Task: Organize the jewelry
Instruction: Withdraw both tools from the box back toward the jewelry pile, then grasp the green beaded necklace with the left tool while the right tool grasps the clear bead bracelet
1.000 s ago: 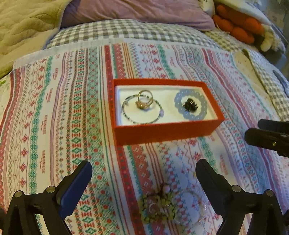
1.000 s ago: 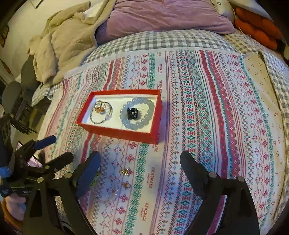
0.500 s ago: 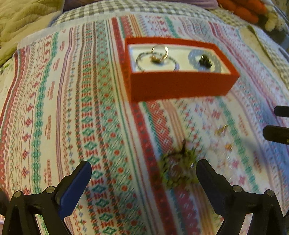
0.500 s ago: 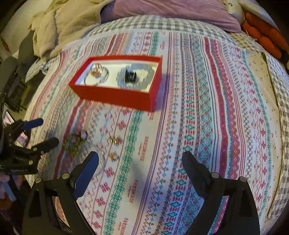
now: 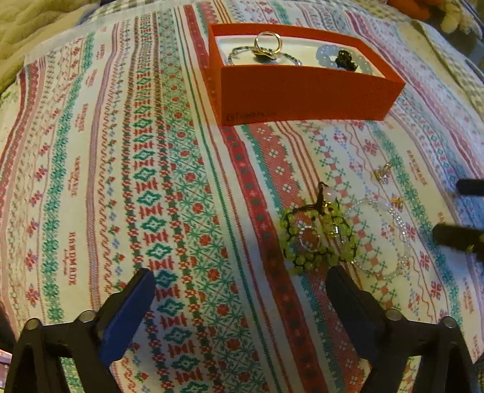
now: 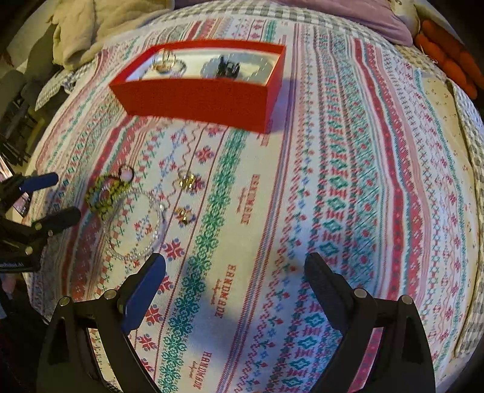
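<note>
A red box point(image 5: 302, 93) point(image 6: 196, 99) stands on the patterned cloth and holds a gold ring point(image 5: 267, 45), a thin bracelet and a pale blue bead bracelet point(image 5: 325, 56). In front of it lie a green bead bracelet point(image 5: 314, 238) point(image 6: 103, 193), a clear bead bracelet point(image 5: 384, 235) point(image 6: 136, 226) and two small gold earrings point(image 5: 382, 172) point(image 6: 187, 181). My left gripper point(image 5: 240, 281) point(image 6: 60, 198) hangs just short of the green bracelet, its jaws wide but closing, with only cloth between them. My right gripper point(image 6: 236, 266) point(image 5: 447, 208) is open to the right of the clear bracelet, holding nothing.
The striped cloth point(image 6: 348, 181) covers a bed with a checked sheet. A purple pillow point(image 6: 363, 15) and an orange plush point(image 6: 447, 57) lie at the far end, and a beige blanket point(image 6: 90, 27) is bunched at the far left. The bed's edge drops off at left.
Both grippers have sunk toward the cloth and tipped further down. The loose bracelets and earrings now sit larger and higher in both views, and the box has shifted toward the top.
</note>
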